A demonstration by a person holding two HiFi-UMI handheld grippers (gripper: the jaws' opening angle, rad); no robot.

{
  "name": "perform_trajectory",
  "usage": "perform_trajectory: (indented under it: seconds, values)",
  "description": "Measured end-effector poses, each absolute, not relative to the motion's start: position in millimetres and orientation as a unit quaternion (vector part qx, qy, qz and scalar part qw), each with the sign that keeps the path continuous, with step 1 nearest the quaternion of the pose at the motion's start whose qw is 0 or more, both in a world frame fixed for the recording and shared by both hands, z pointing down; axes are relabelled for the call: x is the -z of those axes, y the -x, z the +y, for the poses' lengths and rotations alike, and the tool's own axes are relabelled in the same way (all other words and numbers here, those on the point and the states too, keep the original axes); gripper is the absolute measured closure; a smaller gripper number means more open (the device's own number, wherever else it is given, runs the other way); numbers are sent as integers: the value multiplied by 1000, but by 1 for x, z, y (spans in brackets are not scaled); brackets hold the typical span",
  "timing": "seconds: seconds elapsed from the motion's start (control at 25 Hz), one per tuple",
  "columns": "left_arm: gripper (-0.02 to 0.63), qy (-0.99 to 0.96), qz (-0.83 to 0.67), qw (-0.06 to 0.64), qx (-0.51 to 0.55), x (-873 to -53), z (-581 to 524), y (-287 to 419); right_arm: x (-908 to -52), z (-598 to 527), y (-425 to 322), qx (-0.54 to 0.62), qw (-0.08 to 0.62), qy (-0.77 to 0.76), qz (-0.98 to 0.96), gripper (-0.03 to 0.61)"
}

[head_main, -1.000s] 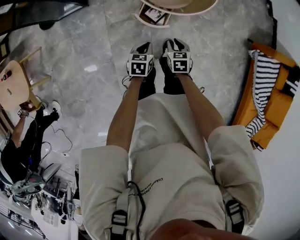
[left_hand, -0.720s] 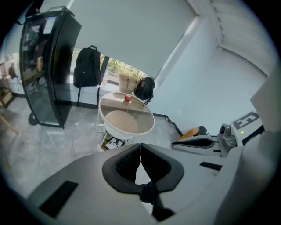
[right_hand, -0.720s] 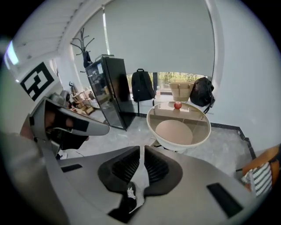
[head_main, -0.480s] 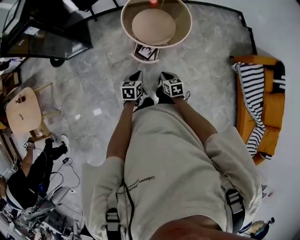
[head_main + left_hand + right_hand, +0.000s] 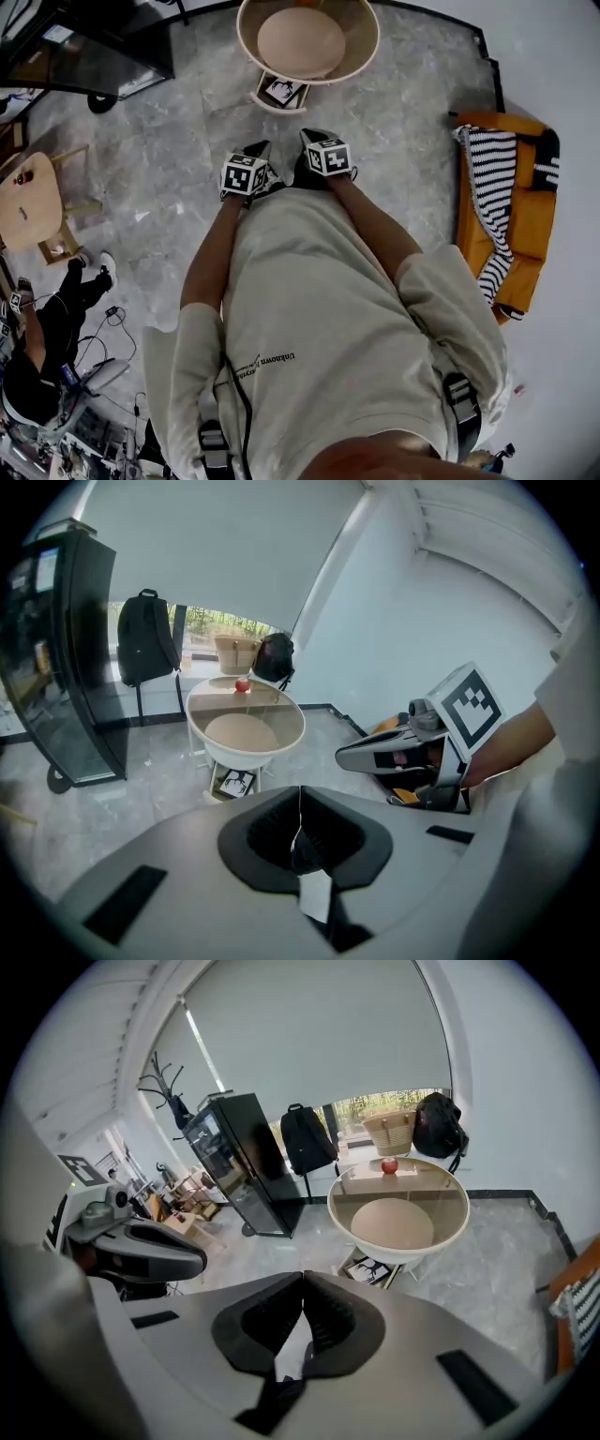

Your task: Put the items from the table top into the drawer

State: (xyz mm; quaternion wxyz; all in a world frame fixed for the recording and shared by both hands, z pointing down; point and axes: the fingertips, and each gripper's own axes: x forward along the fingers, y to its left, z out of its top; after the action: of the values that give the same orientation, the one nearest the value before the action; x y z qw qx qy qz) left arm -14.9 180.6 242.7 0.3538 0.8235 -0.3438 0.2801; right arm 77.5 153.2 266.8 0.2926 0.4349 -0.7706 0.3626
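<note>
Two grippers were held out side by side ahead of the person's chest in the middle of the head view. The left gripper (image 5: 262,148) and the right gripper (image 5: 315,138) were near each other but apart, both aimed up-frame toward a round table (image 5: 242,42) at the top centre. Each gripper's own view showed its jaws pressed together with nothing between them. A red apple (image 5: 389,1165) sat on the glass top near the table's far edge, right of centre in the right gripper view, well apart from both grippers. Below the table a low white box (image 5: 280,91) holding a black-and-white picture rested on the grey marble floor (image 5: 187,112); whether it was the drawer could not be told. An orange sofa (image 5: 530,220) with a striped blanket (image 5: 492,187) lay at the right edge, and a black cabinet (image 5: 239,1162) stood left of the table in the right gripper view.
</note>
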Motion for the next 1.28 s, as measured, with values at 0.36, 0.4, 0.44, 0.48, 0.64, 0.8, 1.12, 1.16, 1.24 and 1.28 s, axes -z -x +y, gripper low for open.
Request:
perform_trajectory:
  seconds: [0.36,0.4,0.44,0.48,0.64,0.8,1.12,1.16,1.24,1.28]
  values:
    - [592,-811,-376,373,-249,-243,180,31,-266,152,-76,-347,302,-444,-769,545]
    - [592,-809,-381,375,-244,-243,180,34,-266,153,-74,-343,307,-440,-771,545]
    - [592,-808,-384,378,-239,-243,181,35,-267,155,-72,-339,311,-437,-773,545]
    - [592,-807,-386,380,-235,-243,182,36,-267,157,-72,-336,314,-435,-774,545]
    - [592,-808,-386,384,-224,-242,188,31,-267,163,-75,-330,315,-433,-777,545]
    - [592,-809,-391,382,-217,-240,184,36,-268,161,-76,-331,313,-438,-775,545]
    - [592,-801,-403,394,-203,-243,186,39,-266,164,-83,-329,311,-447,-771,545]
    - [592,-801,-401,394,-203,-243,187,38,-266,164,-83,-329,312,-447,-771,545]
    - [592,-803,-399,394,-204,-243,188,37,-266,165,-85,-329,314,-448,-770,546]
    - [592,-804,-398,392,-205,-243,187,36,-266,166,-86,-330,314,-449,-769,545]
